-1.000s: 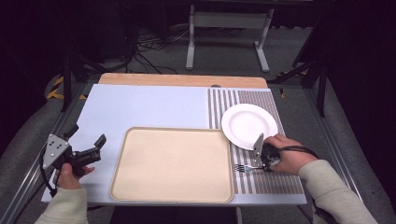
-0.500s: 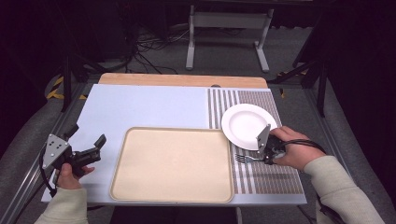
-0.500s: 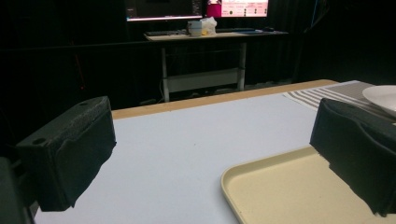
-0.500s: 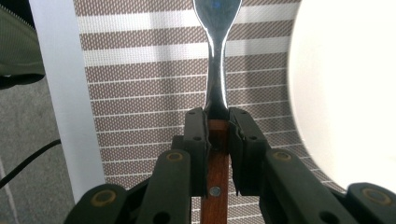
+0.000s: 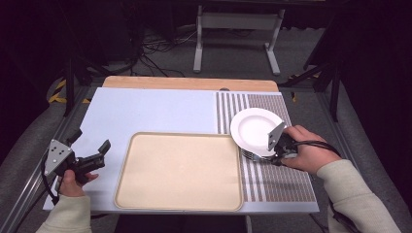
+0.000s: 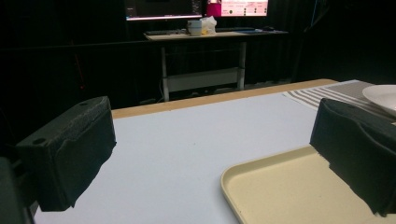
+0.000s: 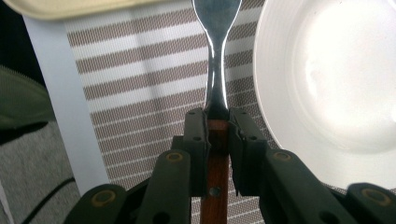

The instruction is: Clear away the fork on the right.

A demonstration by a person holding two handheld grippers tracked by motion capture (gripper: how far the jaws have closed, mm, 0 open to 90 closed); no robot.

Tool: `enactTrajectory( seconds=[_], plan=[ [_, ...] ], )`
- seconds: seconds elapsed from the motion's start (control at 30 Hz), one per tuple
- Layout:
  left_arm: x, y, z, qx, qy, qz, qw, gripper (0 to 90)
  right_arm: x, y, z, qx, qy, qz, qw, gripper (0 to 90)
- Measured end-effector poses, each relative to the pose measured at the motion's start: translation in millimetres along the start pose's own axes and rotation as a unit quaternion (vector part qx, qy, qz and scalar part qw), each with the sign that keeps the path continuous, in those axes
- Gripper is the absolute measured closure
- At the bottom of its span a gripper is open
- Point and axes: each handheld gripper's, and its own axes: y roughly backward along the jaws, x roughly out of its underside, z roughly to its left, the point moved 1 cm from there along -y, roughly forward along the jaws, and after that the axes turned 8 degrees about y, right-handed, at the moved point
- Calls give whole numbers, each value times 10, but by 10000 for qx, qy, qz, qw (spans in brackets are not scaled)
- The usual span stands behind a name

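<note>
Your right gripper [image 7: 217,126], jaws pinching a wooden-handled fork [image 7: 215,70], has moved from the striped placemat [image 5: 272,179] toward the white plate [image 5: 255,130], now beside its near rim, suggesting table setting, while your left gripper [image 5: 90,150] waits spread, left of the beige tray [image 5: 180,170].

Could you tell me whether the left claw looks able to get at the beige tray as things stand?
Probably yes: the left claw is open, holds nothing, and sits just beside the tray with only bare mat between them.
</note>
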Motion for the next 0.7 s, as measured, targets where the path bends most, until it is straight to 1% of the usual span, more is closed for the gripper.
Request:
enactTrajectory(
  seconds=[0.07,0.1,0.2,0.27,0.3,0.33,0.4,0.43,0.47,0.5,0.53,0.57,0.6,0.63,0.67,0.7],
  plan=[
    [0,0,2,-2,1,1,10000,7,-23,15,0,34,-210,-111,9997,781],
    [1,0,3,-4,6,-3,10000,7,-32,25,-4,14,-258,-162,9995,781],
    [3,-2,4,-8,24,-7,10000,7,-66,52,-8,-16,-574,-315,9979,781],
    [5,-3,4,-6,29,-5,10000,7,-84,62,-18,-14,-636,-387,9972,781],
    [5,-4,3,-5,26,-3,10000,7,-98,64,-20,-21,-705,-448,9965,781],
    [5,-5,2,-3,25,-1,10000,7,-122,66,-21,-26,-821,-534,9952,781],
    [5,-5,2,-2,29,-2,10000,7,-156,63,-23,-59,-944,-644,9934,781],
    [5,-5,2,-2,29,-2,10000,7,-156,63,-23,-59,-944,-644,9934,781],
    [5,-4,1,-3,31,-4,10000,7,-184,55,-25,-63,-1019,-716,9922,781],
    [5,-3,2,-3,33,-5,10000,7,-235,53,-22,-127,-1204,-790,9895,780],
    [5,-2,3,-2,35,-7,10000,7,-258,54,-21,-124,-1287,-808,9883,781],
    [4,-2,5,-2,36,-8,10000,7,-274,54,-27,-118,-1298,-823,9880,781],
    [4,-1,6,-3,36,-9,10000,7,-299,56,-24,-121,-1406,-871,9862,781],
    [3,-1,8,-6,31,-9,10000,7,-320,58,-26,-146,-1563,-924,9833,781],
    [4,-1,9,-6,28,-7,10000,7,-341,63,-28,-174,-1710,-949,9805,781],
    [4,-1,9,-6,28,-7,10000,7,-369,64,-30,-172,-1817,-941,9787,781]
  ],
)
